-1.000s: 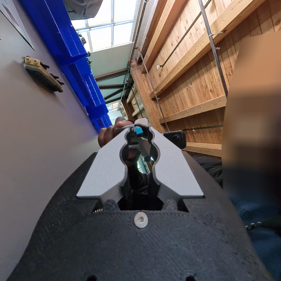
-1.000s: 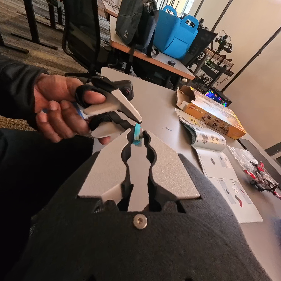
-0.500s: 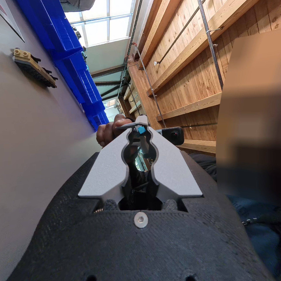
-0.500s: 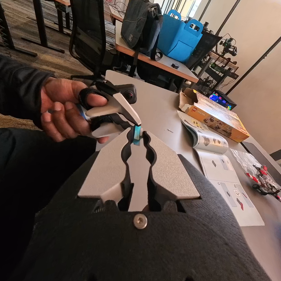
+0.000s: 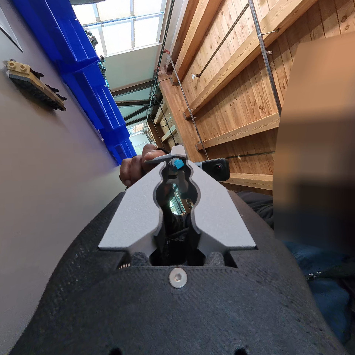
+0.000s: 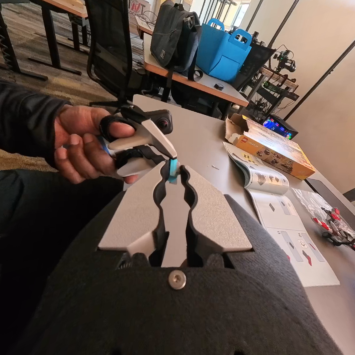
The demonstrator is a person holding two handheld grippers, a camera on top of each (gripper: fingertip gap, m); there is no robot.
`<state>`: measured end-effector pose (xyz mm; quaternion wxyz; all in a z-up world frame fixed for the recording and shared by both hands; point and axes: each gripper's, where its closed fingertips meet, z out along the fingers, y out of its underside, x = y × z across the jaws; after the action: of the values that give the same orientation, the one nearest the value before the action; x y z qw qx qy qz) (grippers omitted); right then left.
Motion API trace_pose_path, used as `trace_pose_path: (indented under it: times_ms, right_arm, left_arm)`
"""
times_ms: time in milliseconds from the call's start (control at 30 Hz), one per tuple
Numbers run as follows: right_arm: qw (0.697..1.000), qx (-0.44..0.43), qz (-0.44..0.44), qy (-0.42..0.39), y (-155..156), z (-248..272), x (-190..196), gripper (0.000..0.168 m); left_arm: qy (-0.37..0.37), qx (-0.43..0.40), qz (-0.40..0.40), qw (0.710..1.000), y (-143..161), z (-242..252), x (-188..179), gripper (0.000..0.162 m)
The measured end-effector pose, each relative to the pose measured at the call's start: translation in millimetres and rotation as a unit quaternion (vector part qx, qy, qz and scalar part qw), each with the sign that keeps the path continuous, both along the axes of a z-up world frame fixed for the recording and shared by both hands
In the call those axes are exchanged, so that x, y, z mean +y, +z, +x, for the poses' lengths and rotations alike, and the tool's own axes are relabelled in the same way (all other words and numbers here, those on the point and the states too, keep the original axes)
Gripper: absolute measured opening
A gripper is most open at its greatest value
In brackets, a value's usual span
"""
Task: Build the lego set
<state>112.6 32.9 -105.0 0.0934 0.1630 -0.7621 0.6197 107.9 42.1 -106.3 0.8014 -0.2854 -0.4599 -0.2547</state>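
Note:
A small blue lego piece (image 6: 172,171) with a tiny grey part on its side sits between the tips of my right gripper (image 6: 173,169), which is shut on it, above the front edge of the grey table (image 6: 201,134). My left gripper (image 6: 171,156), held in a hand, meets it tip to tip from the upper left and pinches the top of the same piece. In the left wrist view the blue piece (image 5: 178,164) sits between the tips of my left gripper (image 5: 175,163), with the right gripper's fingers (image 5: 161,158) and its hand just beyond.
An orange lego box (image 6: 272,151), an open instruction booklet (image 6: 269,194) and a red-and-grey build (image 6: 334,224) on a plastic bag lie on the table to the right. A tan-and-black build (image 5: 36,86) and blue bins (image 5: 80,67) show in the left wrist view. My left and right fingertips are right by each other.
Both grippers stay tip to tip on the blue piece. The pair has drifted and tilted slightly; the grip looks the same.

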Motion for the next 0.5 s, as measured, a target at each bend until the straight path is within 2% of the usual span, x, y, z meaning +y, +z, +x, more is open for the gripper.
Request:
trace_pose_path:
  times_ms: [500]
  right_arm:
    - [0.999,0.005,-0.034,0.009,4.0,1.5,4.8,0.012]
  left_arm:
    - [0.006,0.025,-0.039,0.999,2.1,3.6,2.0,0.013]
